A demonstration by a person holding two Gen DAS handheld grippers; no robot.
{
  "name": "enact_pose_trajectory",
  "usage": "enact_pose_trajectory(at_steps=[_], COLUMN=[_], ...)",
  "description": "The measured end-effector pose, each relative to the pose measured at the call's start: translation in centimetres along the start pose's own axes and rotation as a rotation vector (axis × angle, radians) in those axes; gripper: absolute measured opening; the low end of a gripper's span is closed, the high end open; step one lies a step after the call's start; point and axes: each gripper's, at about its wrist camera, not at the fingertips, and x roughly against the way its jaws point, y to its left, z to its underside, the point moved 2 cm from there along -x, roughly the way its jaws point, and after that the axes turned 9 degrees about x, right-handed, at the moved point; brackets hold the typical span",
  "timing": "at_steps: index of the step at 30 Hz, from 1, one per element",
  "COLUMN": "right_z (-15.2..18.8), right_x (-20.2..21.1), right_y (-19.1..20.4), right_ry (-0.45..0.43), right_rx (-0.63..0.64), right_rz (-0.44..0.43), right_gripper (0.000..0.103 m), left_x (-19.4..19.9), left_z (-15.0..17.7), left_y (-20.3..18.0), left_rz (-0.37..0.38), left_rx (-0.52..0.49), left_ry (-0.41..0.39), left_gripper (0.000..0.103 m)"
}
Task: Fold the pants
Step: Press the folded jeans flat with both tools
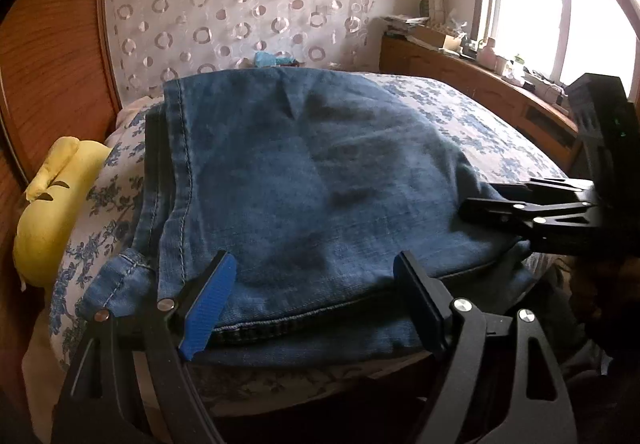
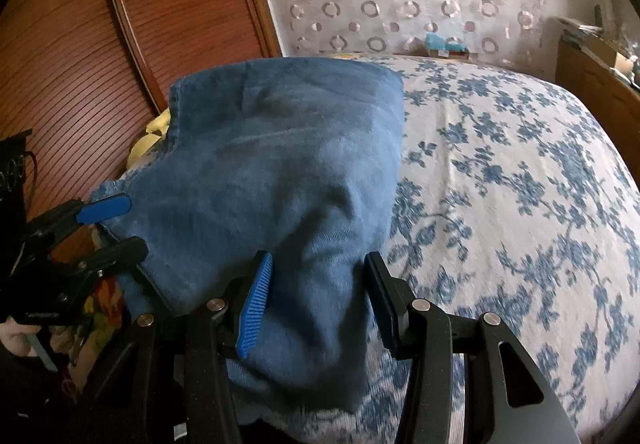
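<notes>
1. Pants [image 1: 304,180], blue denim, folded, lie on a floral bedspread [image 2: 520,184], stretching ahead of both pairs of fingers.
2. Left gripper [image 1: 316,300]: fingers spread wide, straddling the near hem without pressing it.
3. Right gripper [image 2: 316,308]: fingers partly closed around a bunched fold; contact unclear. Open bedspread lies right of them.

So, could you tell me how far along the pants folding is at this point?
Done: the jeans already lie doubled in layers on the floral bedspread. In hand: the right gripper straddles a raised fold of denim, while the left gripper is open at the near hem. Left: laying that fold down flat and releasing.
</notes>
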Motion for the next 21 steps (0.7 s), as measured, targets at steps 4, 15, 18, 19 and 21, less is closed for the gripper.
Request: enact_pose_trajectory(at_steps=[4,15,18,19,21], right_z=[0.3,0.9,0.7,0.6,0.1], right_x=[0.6,1.0,1.4,1.5,2.2], right_y=[0.5,0.8,0.9,0.9,0.9], right_ry=[0.016,0.001,-0.016,-0.02,-0.033], right_rx=[0.002,0.009,0.015,0.013,0.005], right_rz=[0.021,0.001,-0.015,-0.019,-0.035], right_gripper=[0.049,0.034,0.016,0.012,0.01], left_x=[-0.3,-0.6,-0.7,-0.8,-0.8], left_z=[0.1,0.3,0.4,0.4,0.4], left_y=[0.1,0.0,0.0,0.1,0.2], left_rz=[-0.007,-0.015,-0.016,-0.014,-0.011], left_rx=[0.004,0.007,0.005,0.004,0.003], left_ry=[0.003,0.004,0.003,0.003,0.005], left_gripper=[0.082,0.082,0.082,0.082,0.082])
